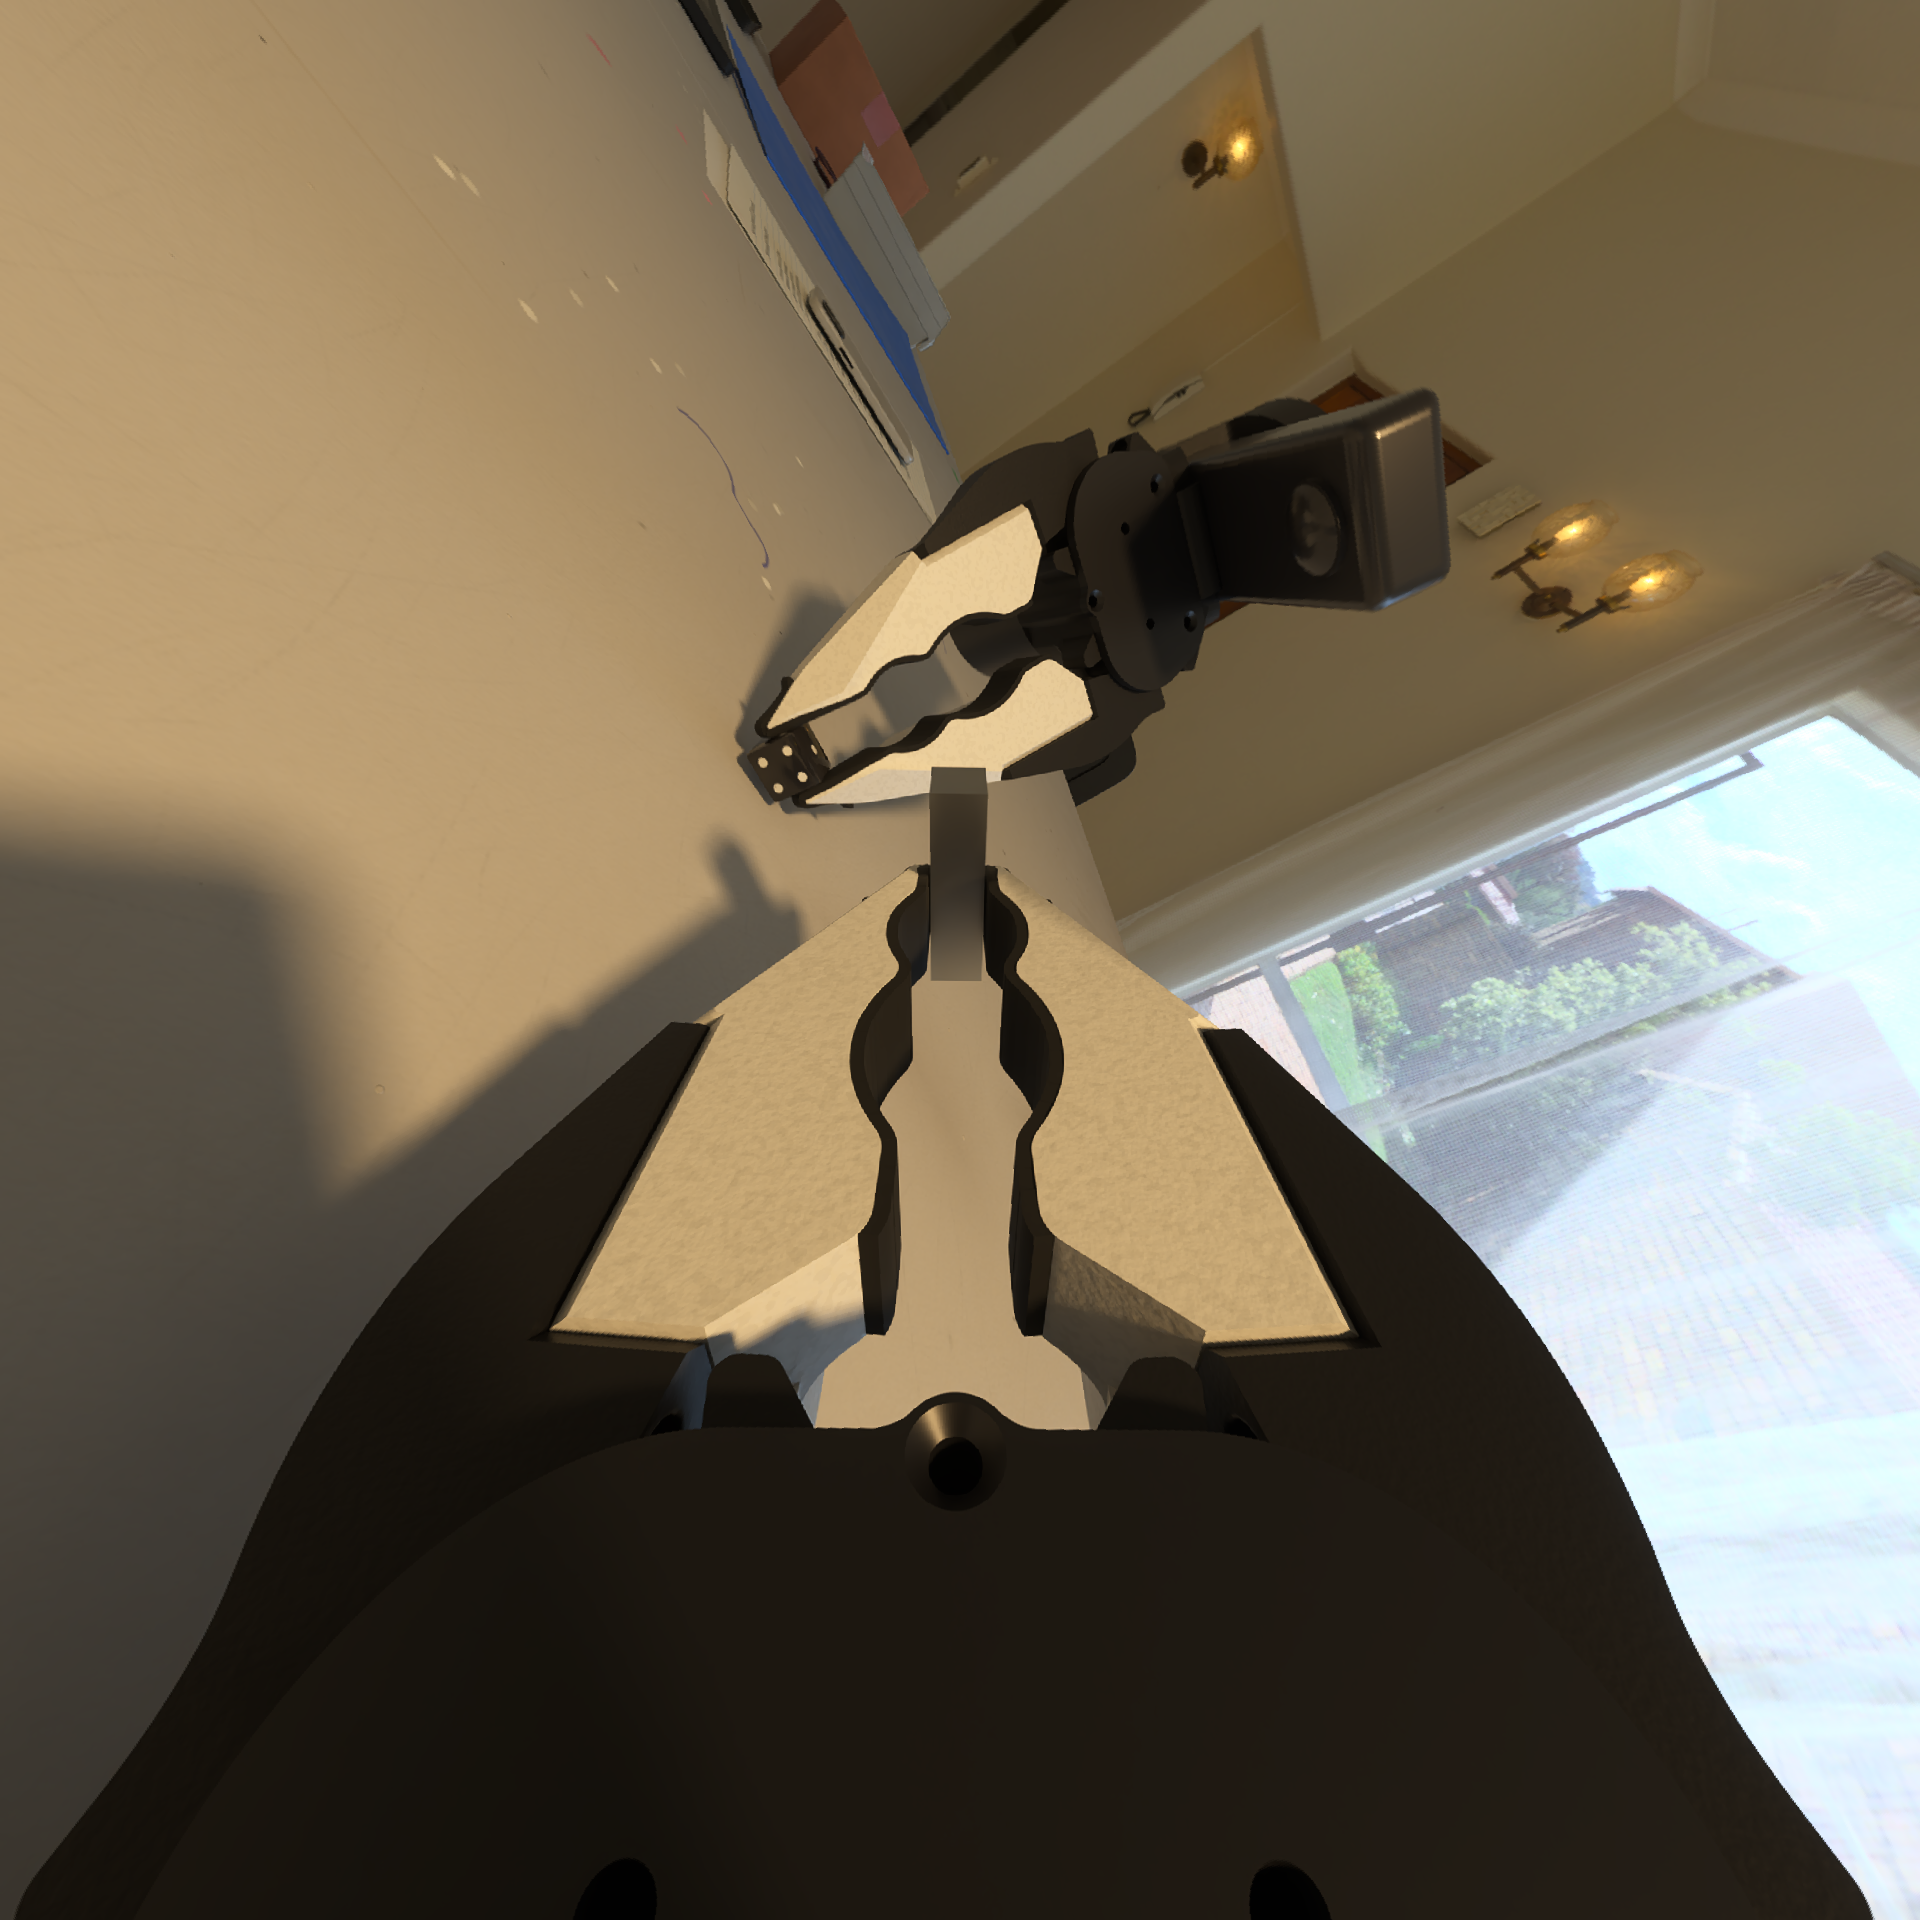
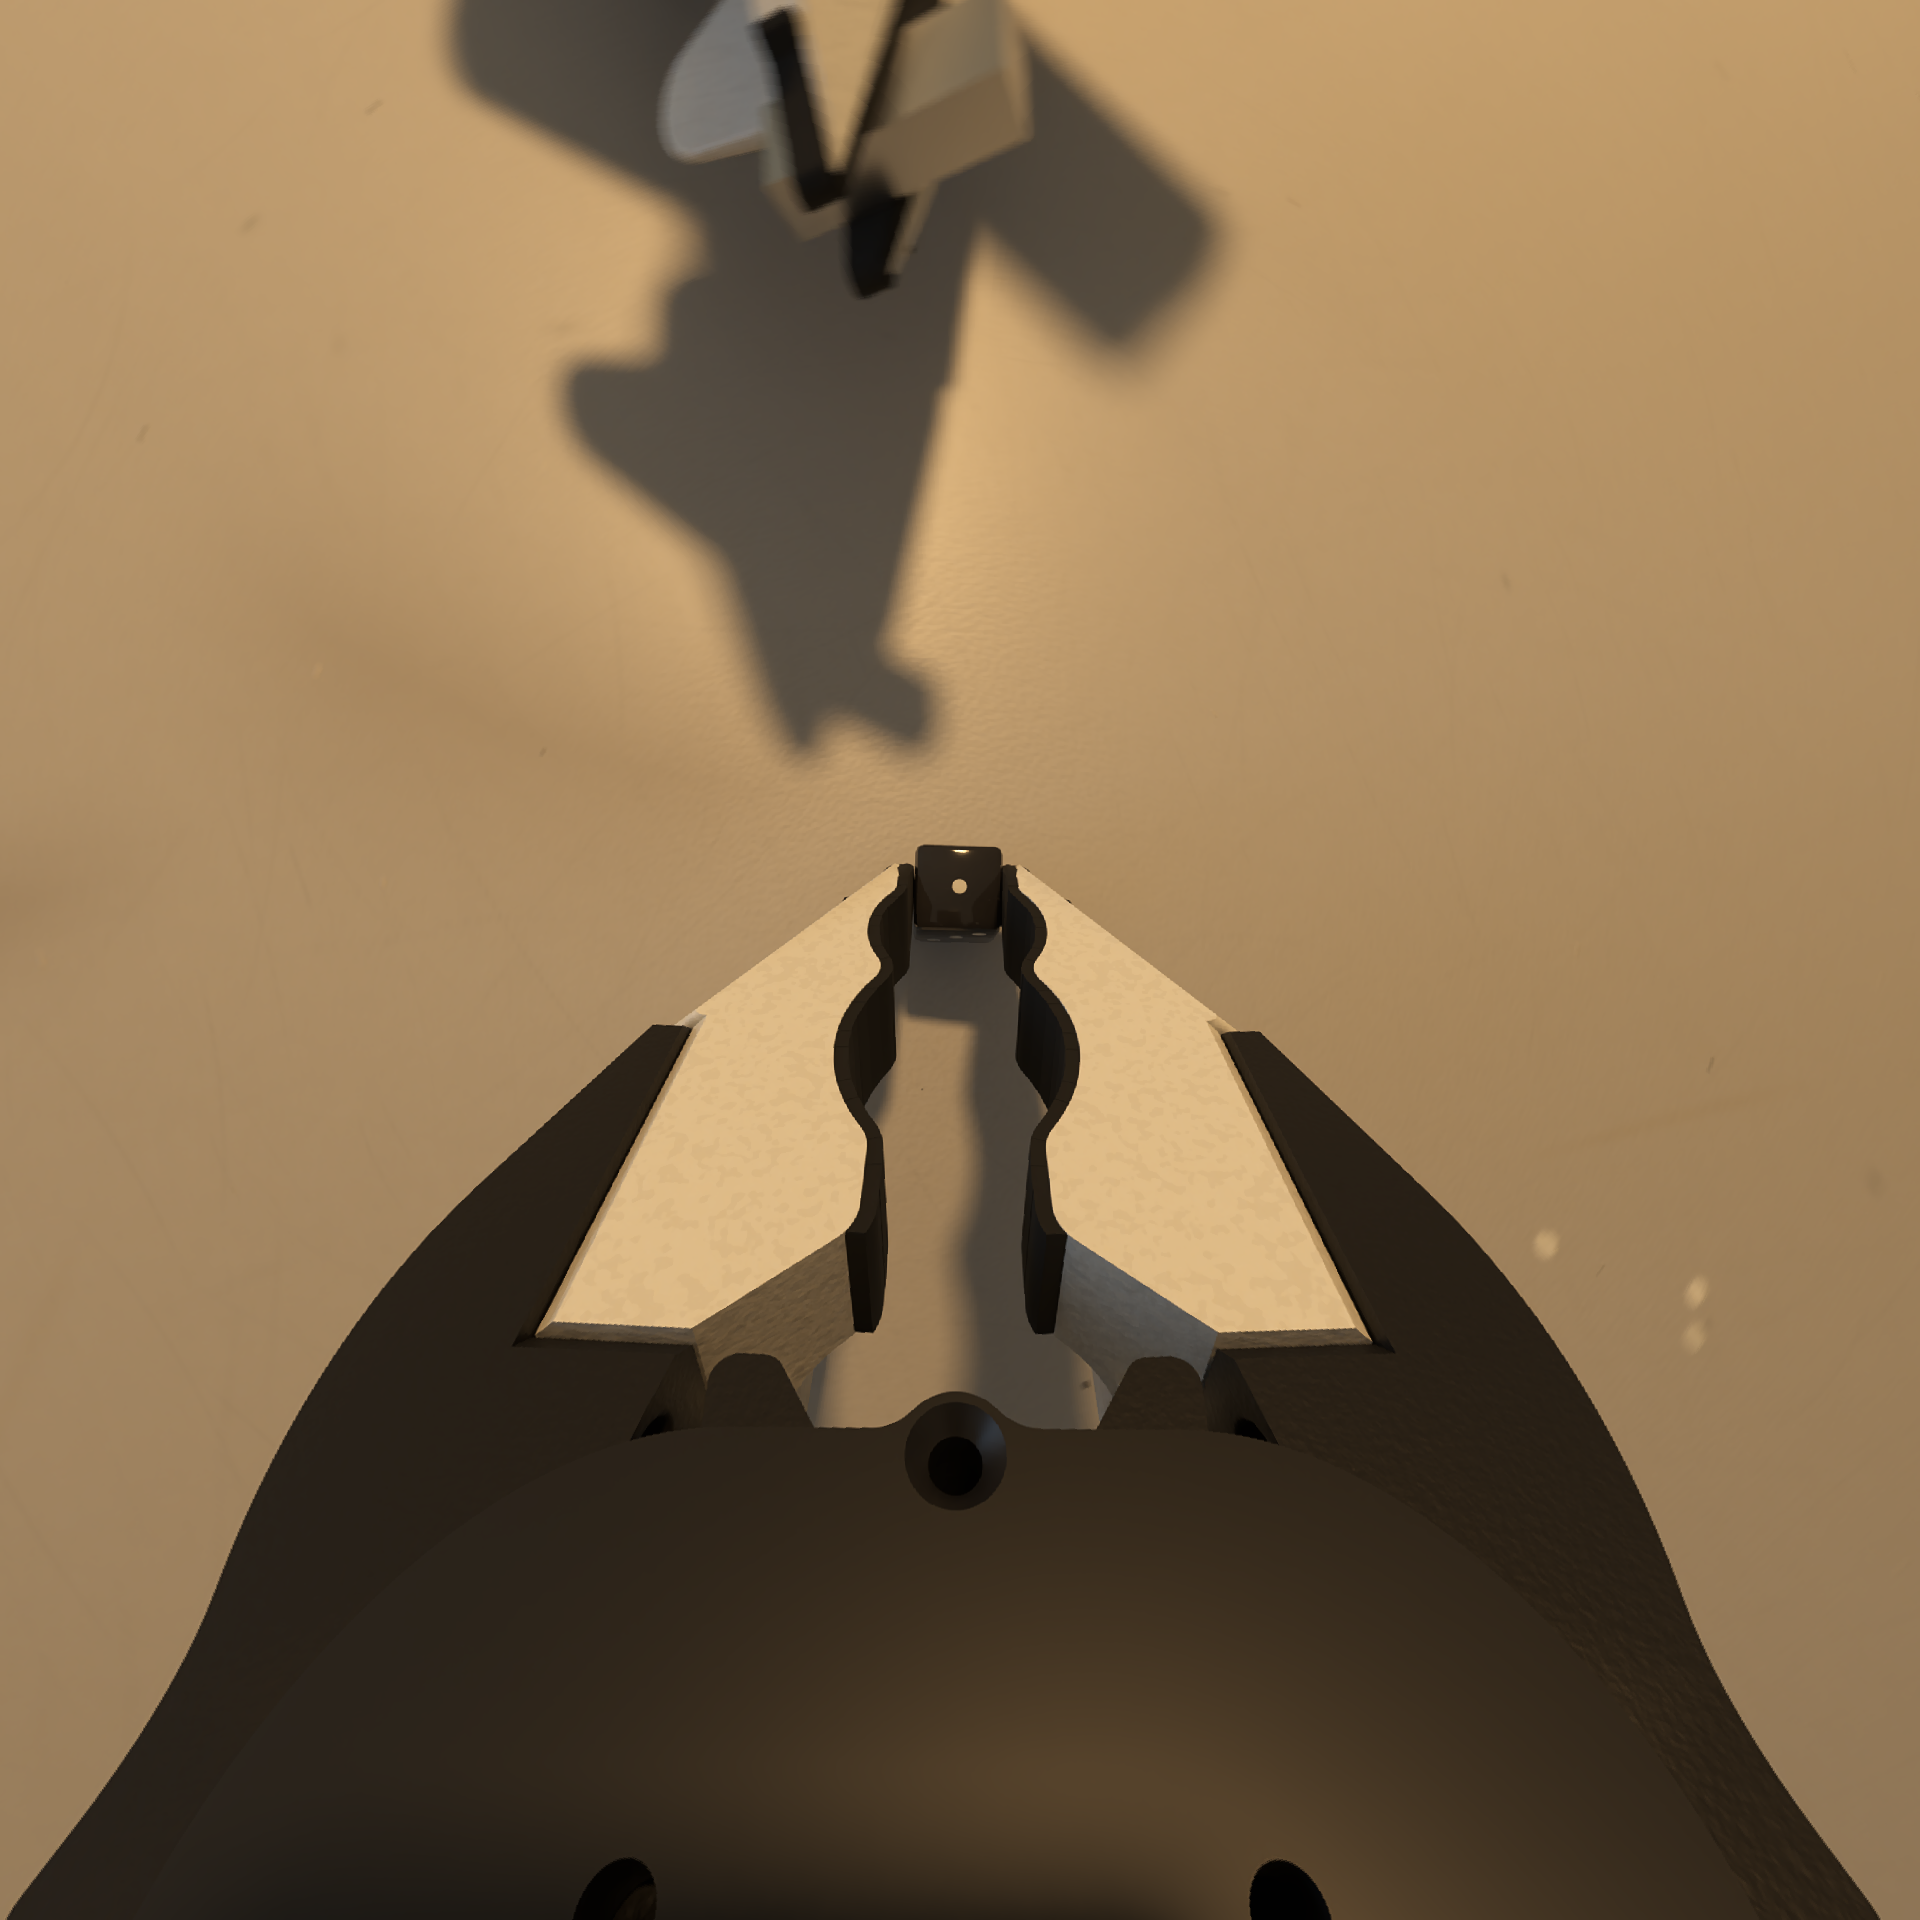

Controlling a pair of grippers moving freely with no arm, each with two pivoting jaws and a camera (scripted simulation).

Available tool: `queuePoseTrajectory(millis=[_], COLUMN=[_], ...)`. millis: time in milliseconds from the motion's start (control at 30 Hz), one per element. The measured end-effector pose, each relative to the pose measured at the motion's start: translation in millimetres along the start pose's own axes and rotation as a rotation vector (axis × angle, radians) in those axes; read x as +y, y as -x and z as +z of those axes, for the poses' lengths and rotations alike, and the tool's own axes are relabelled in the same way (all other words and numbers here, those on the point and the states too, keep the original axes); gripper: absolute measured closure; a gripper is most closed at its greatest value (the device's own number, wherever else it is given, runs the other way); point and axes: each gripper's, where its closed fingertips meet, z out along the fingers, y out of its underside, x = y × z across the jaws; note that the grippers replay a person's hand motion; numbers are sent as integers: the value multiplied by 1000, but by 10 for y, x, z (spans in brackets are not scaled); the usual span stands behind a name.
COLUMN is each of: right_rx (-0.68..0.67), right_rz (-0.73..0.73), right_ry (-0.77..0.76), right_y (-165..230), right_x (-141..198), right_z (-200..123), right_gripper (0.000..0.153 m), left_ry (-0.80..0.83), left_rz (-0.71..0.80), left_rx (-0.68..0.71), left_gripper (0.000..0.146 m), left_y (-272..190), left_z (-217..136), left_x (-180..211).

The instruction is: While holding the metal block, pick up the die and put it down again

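My left gripper (image 1: pixel 956 878) is shut on a grey metal block (image 1: pixel 956 821), which sticks out past its fingertips above the beige table (image 1: pixel 364 520). Beyond it, my right gripper (image 1: pixel 790 767) is shut on a small black die (image 1: pixel 781 769) with white pips. In the right wrist view the die (image 2: pixel 958 888) sits pinched between the tips of the right gripper (image 2: pixel 958 881), at or just above the table (image 2: pixel 1455 623); I cannot tell whether it touches. The left gripper (image 2: pixel 847 229) shows at the top of that view, above its long shadow.
A blue mat (image 1: pixel 831 239) with papers and a flat dark device lies at the table's far end. The table edge runs just beside both grippers in the left wrist view, with a large window (image 1: pixel 1558 1091) beyond it. Small pale specks (image 2: pixel 1694 1299) dot the table.
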Motion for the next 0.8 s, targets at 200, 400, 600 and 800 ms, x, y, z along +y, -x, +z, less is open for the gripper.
queuePoseTrajectory(millis=[200,400,600,800], right_rx=[-138,-148,-94,-55], right_rz=[-164,-34,0,-14], right_ry=[26,13,35,49], right_y=[-72,-169,-120,-142], right_x=[29,-57,19,55], right_z=[-7,-52,2,33], right_gripper=[136,136,136,136], left_ry=[8,-2,6,7], left_rz=[0,-10,-1,-2], left_rx=[1,6,1,1], left_gripper=[137,137,137,137], left_y=[-1,1,-1,0], left_z=[4,-5,1,2], left_x=[8,-5,7,8])
